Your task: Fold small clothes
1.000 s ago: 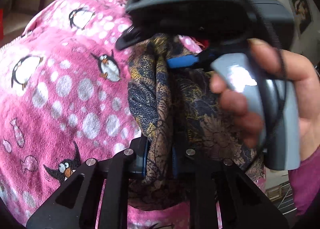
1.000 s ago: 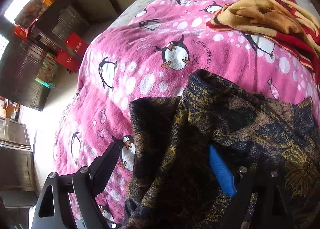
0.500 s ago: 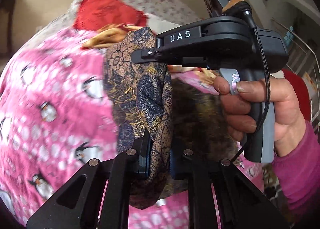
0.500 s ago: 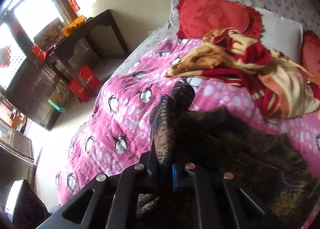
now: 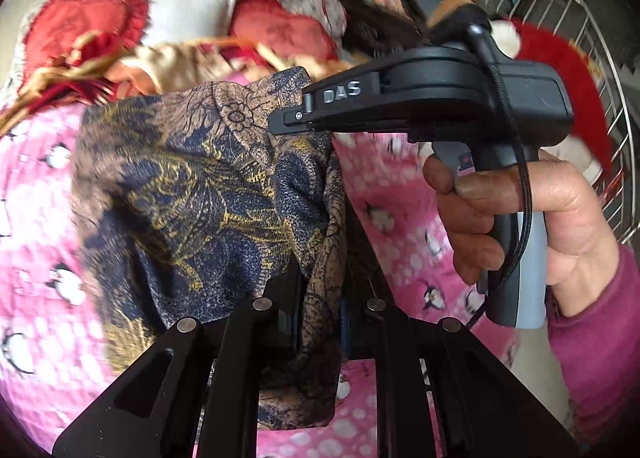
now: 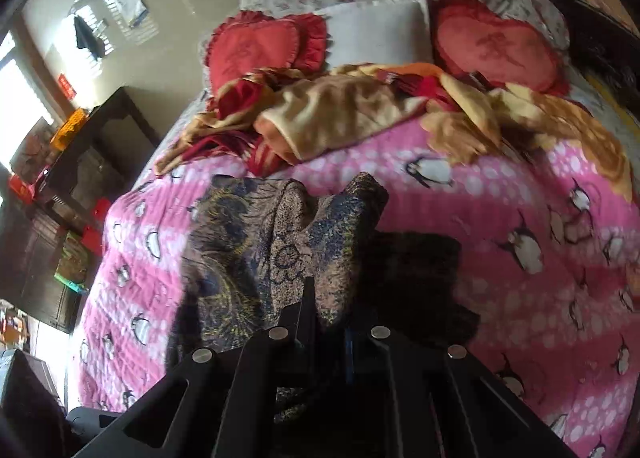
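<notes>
You lifted the patterned garment (image 5: 208, 194) off the pink penguin blanket (image 6: 500, 226). Your right gripper (image 6: 328, 322) had just clamped shut on it; your left gripper (image 5: 320, 314) gripped it too.

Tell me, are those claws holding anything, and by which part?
Both grip the dark patterned cloth. The left claw pinches a bunched fold of it; the right claw pinches another gathered fold.
</notes>
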Demonstrator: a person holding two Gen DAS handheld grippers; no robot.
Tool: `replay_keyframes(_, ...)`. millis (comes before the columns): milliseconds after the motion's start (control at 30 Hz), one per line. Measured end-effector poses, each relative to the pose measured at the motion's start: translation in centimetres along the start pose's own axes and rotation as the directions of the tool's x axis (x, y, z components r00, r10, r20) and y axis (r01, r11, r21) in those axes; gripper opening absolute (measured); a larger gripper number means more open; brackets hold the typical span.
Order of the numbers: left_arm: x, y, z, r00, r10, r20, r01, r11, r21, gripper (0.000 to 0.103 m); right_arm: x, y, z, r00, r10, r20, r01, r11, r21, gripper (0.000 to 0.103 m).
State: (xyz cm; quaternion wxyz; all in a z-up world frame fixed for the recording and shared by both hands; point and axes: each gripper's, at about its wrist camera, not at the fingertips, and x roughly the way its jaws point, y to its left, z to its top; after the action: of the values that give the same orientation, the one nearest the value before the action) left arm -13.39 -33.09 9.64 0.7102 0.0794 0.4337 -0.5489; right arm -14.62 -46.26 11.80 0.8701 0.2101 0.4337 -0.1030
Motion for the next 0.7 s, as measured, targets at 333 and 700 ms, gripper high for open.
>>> replay_keyframes(333, -4.1, 0.3, -1.7, 0.998, 0.069, -0.002, -0.069, 0.992, 0.106, 0.062, -0.7, -5.4, -4.0, 0.997, 0.013, 0.073, -0.026, 0.984, 0.179, 0.048)
replay_keyframes(700, -2.1, 7.0, -7.0, 0.935, 0.351, -0.052, -0.346, 0.935, 0.075, 0.066, -1.6, -0.2, -10.2, 1.0, 0.009, -0.01, -0.008, 1.0, 0.018, 0.015)
